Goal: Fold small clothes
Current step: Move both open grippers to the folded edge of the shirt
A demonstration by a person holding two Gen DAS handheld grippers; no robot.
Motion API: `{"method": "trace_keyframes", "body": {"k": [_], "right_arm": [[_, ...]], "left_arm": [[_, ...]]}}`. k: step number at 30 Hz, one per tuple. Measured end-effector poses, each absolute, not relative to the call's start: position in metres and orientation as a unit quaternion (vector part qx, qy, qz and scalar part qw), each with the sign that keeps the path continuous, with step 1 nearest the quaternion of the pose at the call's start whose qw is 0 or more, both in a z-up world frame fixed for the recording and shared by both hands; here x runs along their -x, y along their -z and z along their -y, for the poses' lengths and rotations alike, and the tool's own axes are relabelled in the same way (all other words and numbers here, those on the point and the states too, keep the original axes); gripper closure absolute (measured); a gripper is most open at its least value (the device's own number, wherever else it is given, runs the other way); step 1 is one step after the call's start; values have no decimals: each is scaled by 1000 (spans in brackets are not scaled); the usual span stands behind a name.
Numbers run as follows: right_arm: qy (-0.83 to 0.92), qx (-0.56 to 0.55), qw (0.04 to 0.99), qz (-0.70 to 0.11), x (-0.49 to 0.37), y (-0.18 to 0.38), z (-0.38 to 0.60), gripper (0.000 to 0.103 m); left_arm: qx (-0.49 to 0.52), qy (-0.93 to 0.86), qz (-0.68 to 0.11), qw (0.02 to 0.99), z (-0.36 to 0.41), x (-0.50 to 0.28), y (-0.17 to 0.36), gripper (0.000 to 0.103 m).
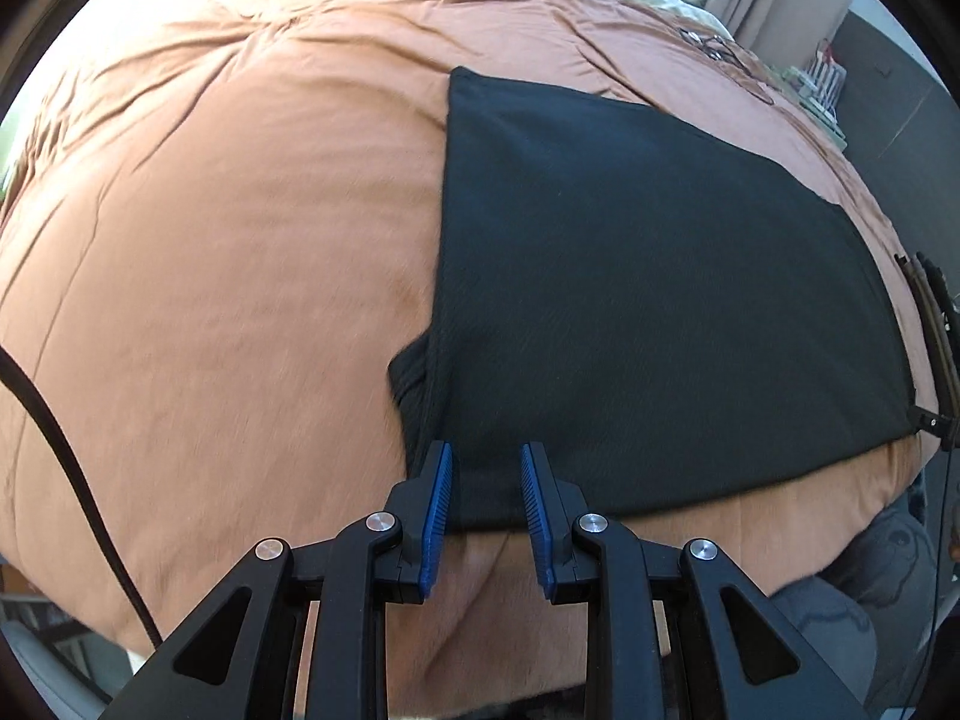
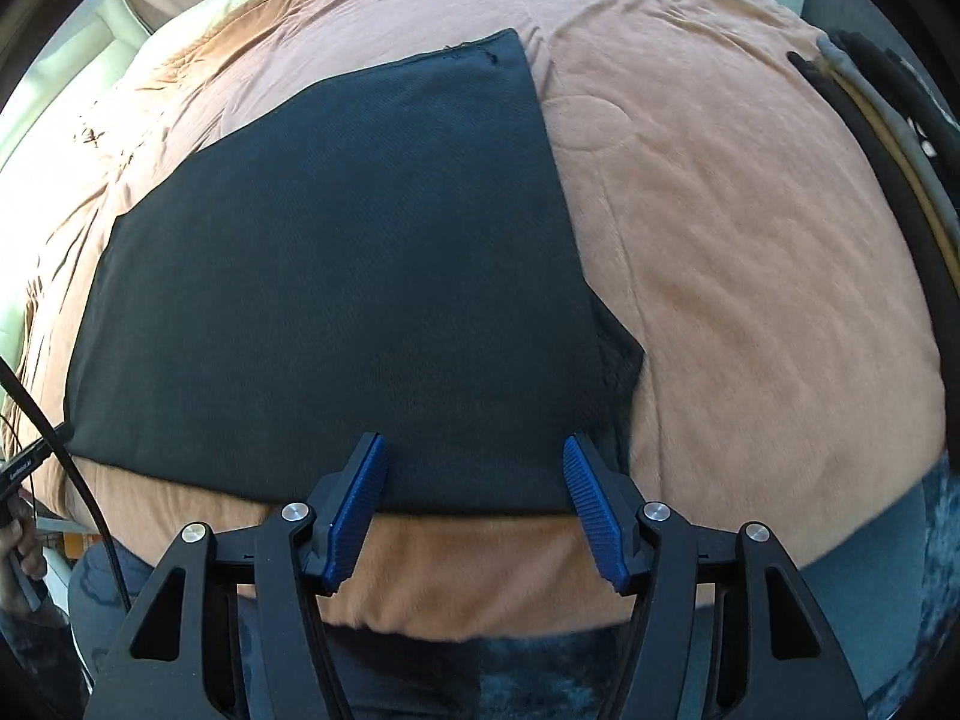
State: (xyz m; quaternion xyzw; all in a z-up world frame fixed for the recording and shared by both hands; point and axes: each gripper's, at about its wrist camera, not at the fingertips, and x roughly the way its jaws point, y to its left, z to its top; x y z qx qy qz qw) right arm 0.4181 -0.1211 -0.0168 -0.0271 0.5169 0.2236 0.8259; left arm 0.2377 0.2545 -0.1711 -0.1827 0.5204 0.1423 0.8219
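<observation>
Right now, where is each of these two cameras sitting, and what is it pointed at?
Left wrist: rides on the left gripper, looking forward over its blue-padded fingers, open at the near left corner of the black garment.
Right wrist: rides on the right gripper, fingers spread wider over the garment's near right edge.
Shared: the same black garment lying on the orange blanket.

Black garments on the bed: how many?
1. A single black garment lies flat on the orange blanket, its near edge at both open grippers, left and right. Others may lie outside view.
</observation>
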Motion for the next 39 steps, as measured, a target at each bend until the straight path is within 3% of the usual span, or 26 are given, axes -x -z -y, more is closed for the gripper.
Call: {"method": "trace_keyframes", "body": {"k": [8,20,24,29,33,39], "right_arm": [[-253,4,836,-486,-393,-14,122,45],[-329,-8,824,-462,-375,-32,82,74],[-346,-10,815,-464,-383,-22,70,79],[-354,-3,806,-473,-388,-13,55,80],[-352,2,805,-477,-387,-13,45,80],[-355,-1,798,-486,-382,-11,36,80]], "left_arm": [[193,-151,-500,831,-254,-211,156,77],[295,-160,-461,821,-276,-188,164,77],[326,-150,-464,810,-282,-185,175,77],[368,-142,-451,801,-288,-183,183,76],[428,-124,-425,788,-296,-175,189,66],[467,-102,-412,776,-296,-168,191,66]]}}
